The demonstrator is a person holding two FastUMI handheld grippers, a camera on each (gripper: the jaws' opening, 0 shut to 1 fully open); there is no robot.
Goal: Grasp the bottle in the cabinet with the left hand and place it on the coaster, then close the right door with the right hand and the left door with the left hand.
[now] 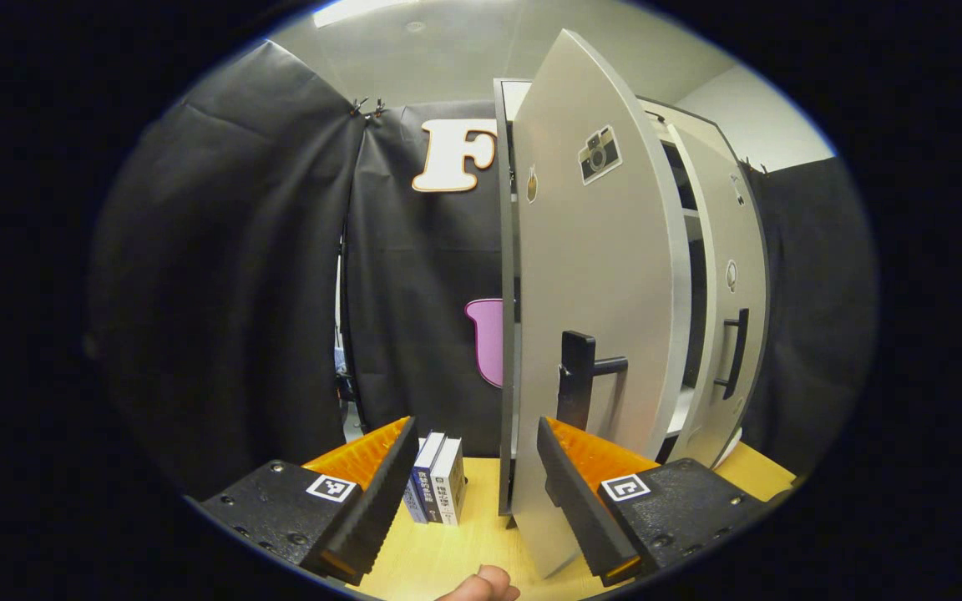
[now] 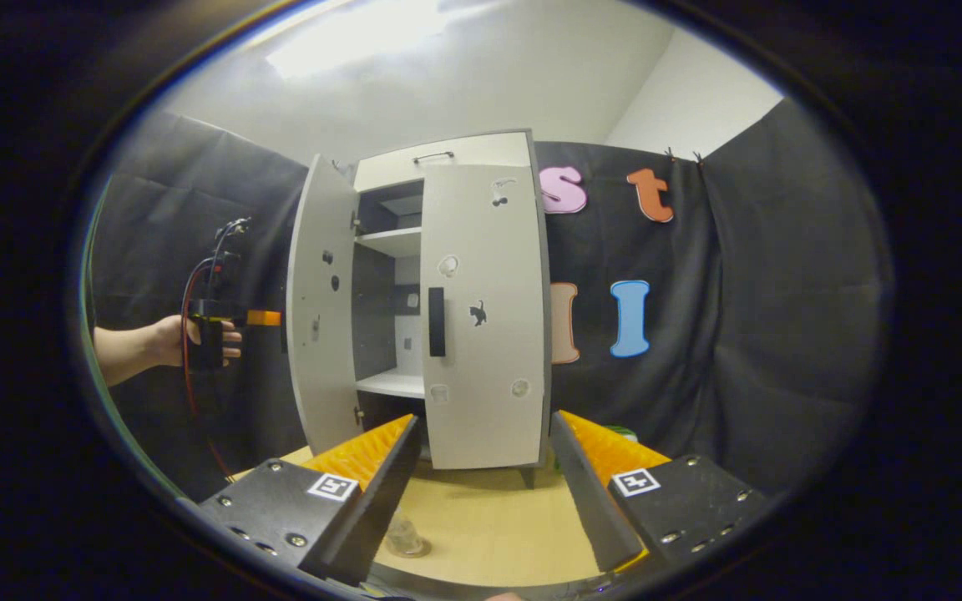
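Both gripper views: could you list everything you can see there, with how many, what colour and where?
Cabinet: one, pale grey, standing at the back of the table.
Left door: one, pale grey with a black handle, swung wide open.
Right door: one, pale grey with a black handle and small stickers, nearly shut.
Shelves: at least two, white, inside the cabinet.
Table: one, light wood, under the cabinet.
Books: about three, blue and white, upright on the table left of the cabinet.
Small clear object: one, on the table near the right gripper; too hidden to identify.
Left gripper: one, open, facing the left door.
Right gripper: one, open, facing the right door.
Hand: one, holding the left gripper beside the left door.
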